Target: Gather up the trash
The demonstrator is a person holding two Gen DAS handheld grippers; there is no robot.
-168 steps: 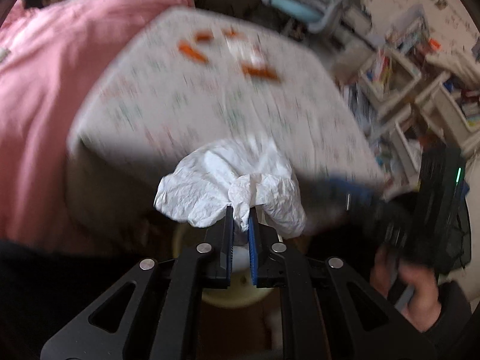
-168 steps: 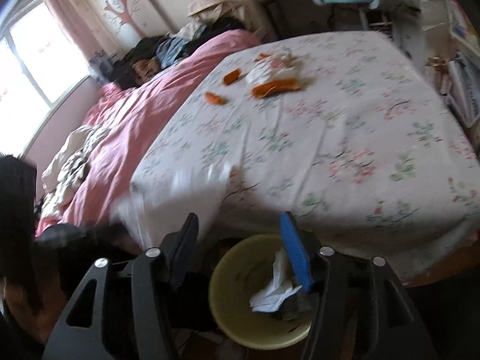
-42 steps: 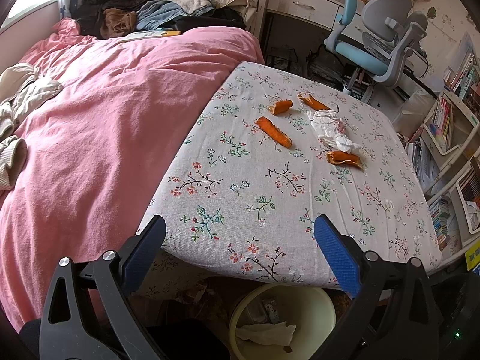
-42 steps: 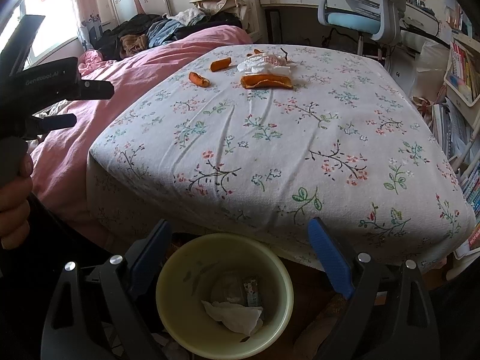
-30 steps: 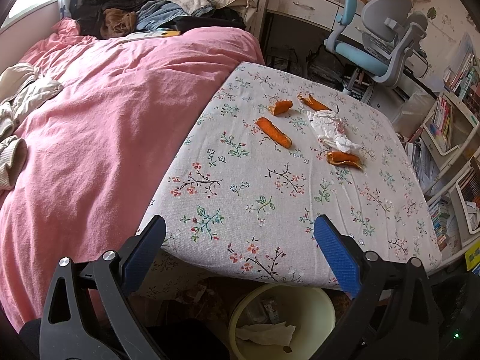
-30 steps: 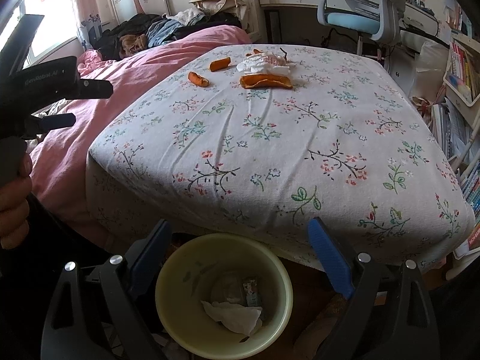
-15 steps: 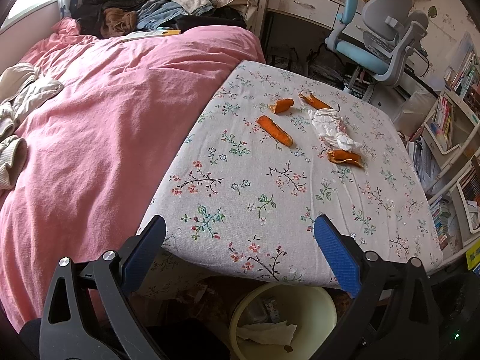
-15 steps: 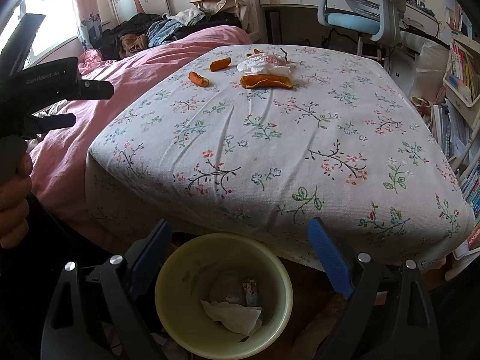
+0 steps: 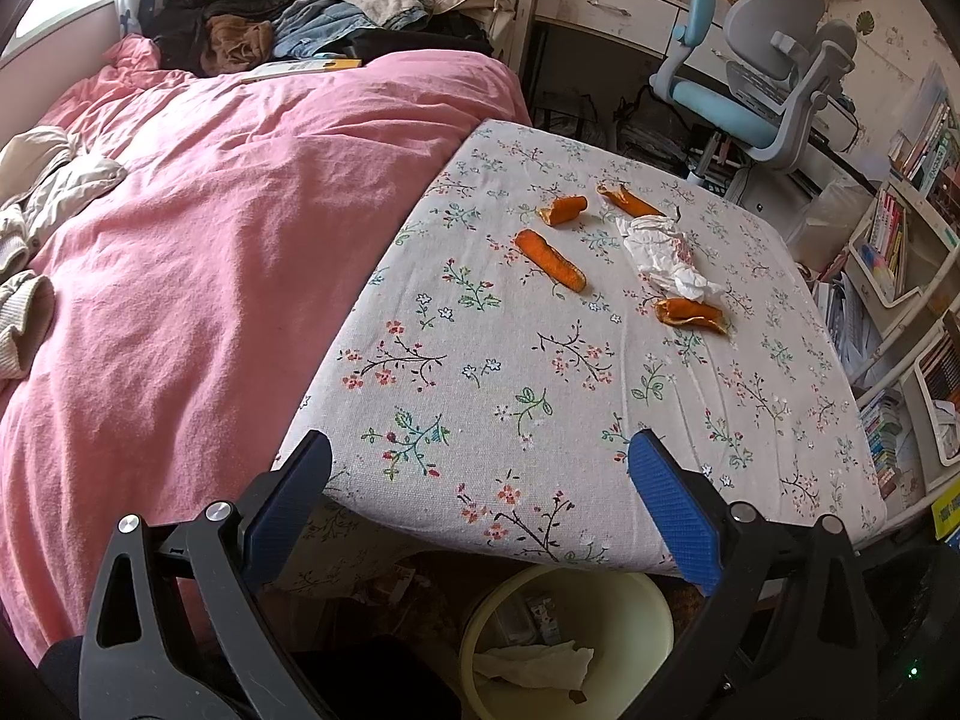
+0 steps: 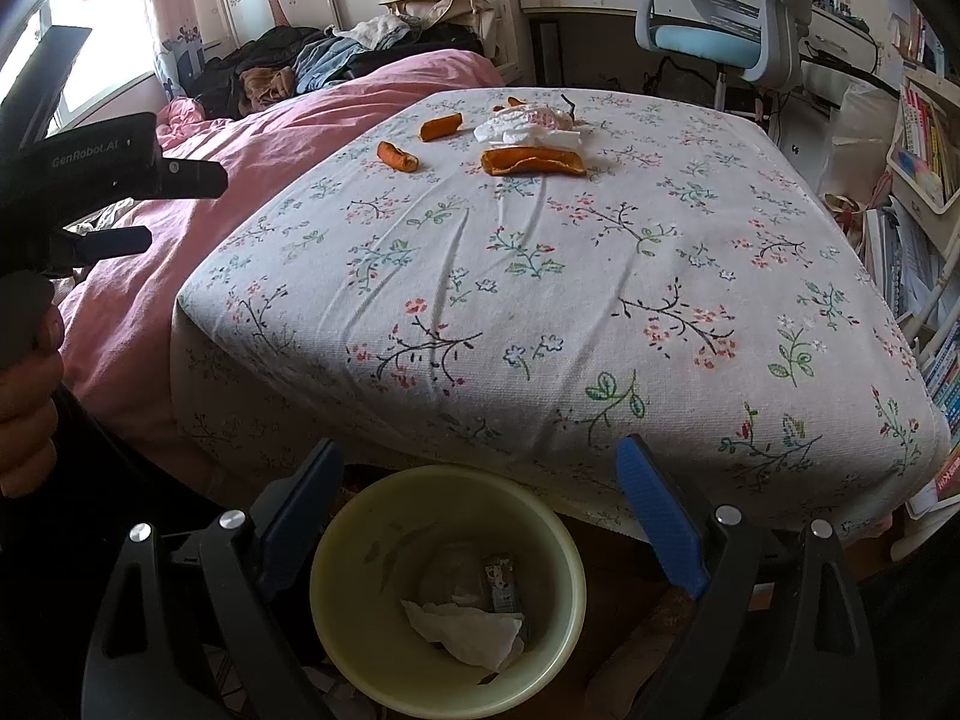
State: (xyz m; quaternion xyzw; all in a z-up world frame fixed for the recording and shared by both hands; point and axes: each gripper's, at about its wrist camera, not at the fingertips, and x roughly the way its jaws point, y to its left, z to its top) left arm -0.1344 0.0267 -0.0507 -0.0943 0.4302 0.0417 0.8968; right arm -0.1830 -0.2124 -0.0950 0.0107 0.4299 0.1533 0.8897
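Observation:
Several orange peels (image 9: 550, 260) (image 10: 531, 161) and a crumpled white tissue (image 9: 663, 255) (image 10: 525, 123) lie at the far end of the floral sheet (image 9: 540, 372) (image 10: 570, 276). On the floor at the near edge stands a pale yellow bin (image 9: 624, 606) (image 10: 336, 576) holding a white tissue (image 10: 465, 630) and a small wrapper. My left gripper (image 9: 480, 468) is open and empty above the sheet's near edge. My right gripper (image 10: 480, 474) hangs open and empty just over the bin. At the left of the right wrist view a hand (image 10: 27, 414) holds the left gripper's body.
A pink duvet (image 9: 198, 228) covers the bed on the left, with piled clothes (image 9: 312, 30) at its head. A blue and grey desk chair (image 9: 756, 96) and a desk stand beyond. Shelves of books (image 9: 906, 252) line the right side.
About five seconds ago my left gripper was shut on a white tissue; it is now open and the tissue lies in the bin. Over the last second nothing has visibly moved.

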